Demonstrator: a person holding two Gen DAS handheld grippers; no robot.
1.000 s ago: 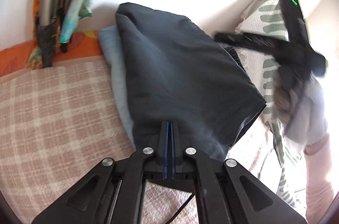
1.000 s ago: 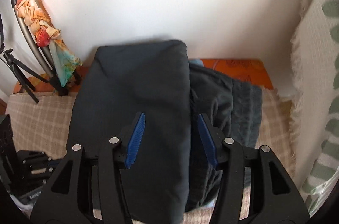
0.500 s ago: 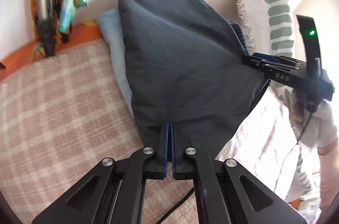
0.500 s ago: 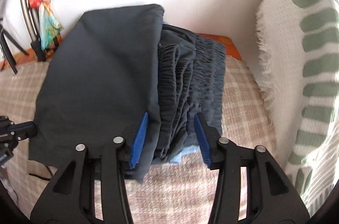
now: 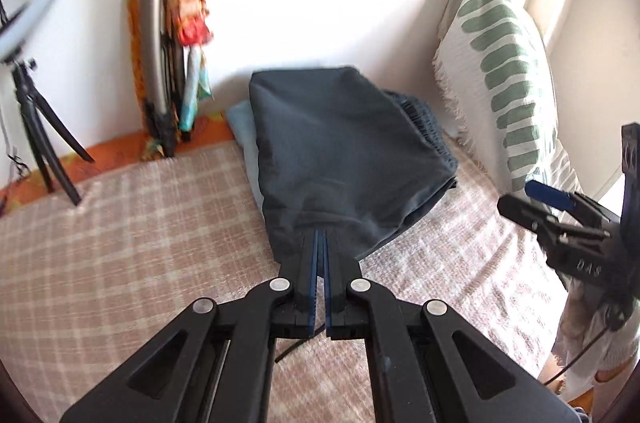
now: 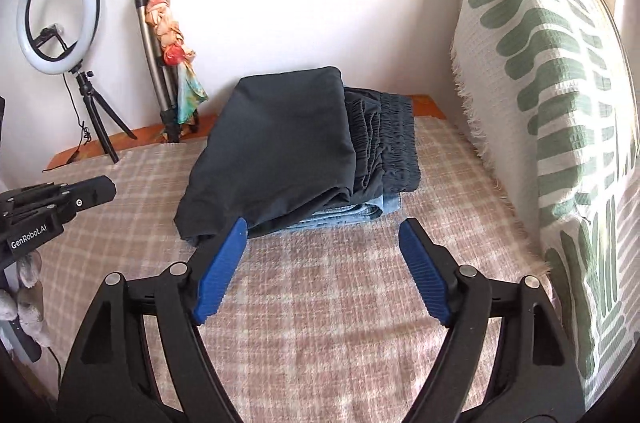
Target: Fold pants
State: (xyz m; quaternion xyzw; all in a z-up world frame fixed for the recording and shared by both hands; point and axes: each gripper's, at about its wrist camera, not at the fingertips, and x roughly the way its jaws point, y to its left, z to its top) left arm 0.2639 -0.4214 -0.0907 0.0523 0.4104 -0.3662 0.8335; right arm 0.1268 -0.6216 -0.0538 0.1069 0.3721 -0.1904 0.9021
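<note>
Folded dark navy pants [image 5: 344, 151] lie on top of a pile on the checked bed cover, with a light blue garment [image 5: 244, 127] under them. They also show in the right wrist view [image 6: 280, 143], over a gathered dark waistband [image 6: 384, 143] and folded light blue jeans [image 6: 352, 213]. My left gripper [image 5: 320, 239] has its jaws almost together at the near edge of the pants; whether it still pinches the cloth is unclear. My right gripper [image 6: 322, 237] is open and empty, short of the pile.
A green-patterned white cushion [image 6: 552, 71] leans along the right. A ring light on a tripod [image 6: 60, 19] and a folded stand with a colourful scarf [image 6: 168, 35] stand at the back left by the wall. The checked bed cover [image 6: 320, 323] spreads in front.
Both grippers have pulled back from the pile. The right gripper has opened wider and left the pants edge. The pants now rest flat on the pile.
</note>
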